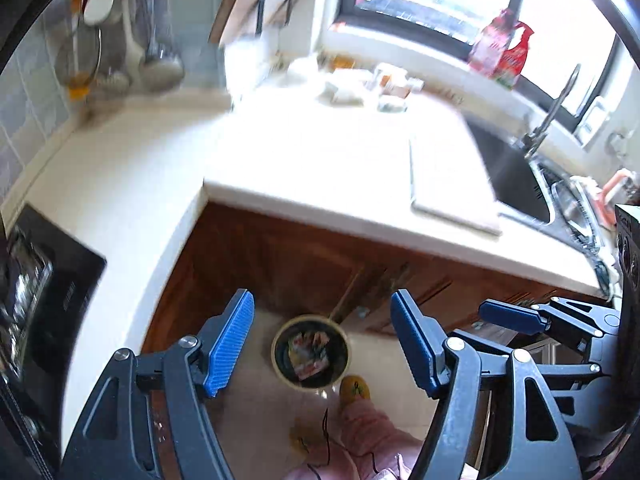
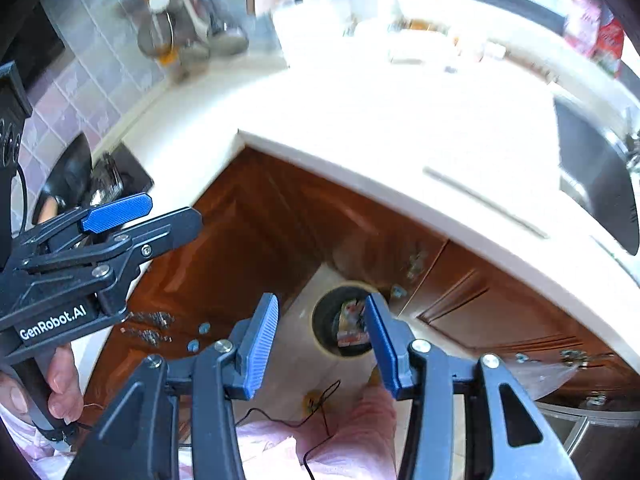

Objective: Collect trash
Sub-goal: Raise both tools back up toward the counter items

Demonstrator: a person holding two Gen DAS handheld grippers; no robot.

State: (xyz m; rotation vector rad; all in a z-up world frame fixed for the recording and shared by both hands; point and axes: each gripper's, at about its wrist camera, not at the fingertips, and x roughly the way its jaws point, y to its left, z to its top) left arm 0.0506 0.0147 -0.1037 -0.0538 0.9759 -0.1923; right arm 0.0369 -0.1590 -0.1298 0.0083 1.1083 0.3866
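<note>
Both grippers, left [image 1: 322,340] and right [image 2: 322,340], stood apart, empty, above bin [image 1: 310,350] holding wrappers [image 1: 310,354]. Advice: search counter [image 1: 320,152] for remaining trash.

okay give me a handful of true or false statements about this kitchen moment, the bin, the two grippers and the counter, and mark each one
1. The trash bin stands on the floor in front of the wooden cabinets. True.
2. The bin is empty. False: colourful wrappers lie inside it.
3. The left gripper holds a wrapper. False: its jaws stand apart with nothing between them.
4. The right gripper is also empty. True: only the floor and bin show between its blue pads.
5. A cutting board lies on the counter beside the sink. True.
6. The red bag sits in the sink. False: it stands on the window sill.
</note>
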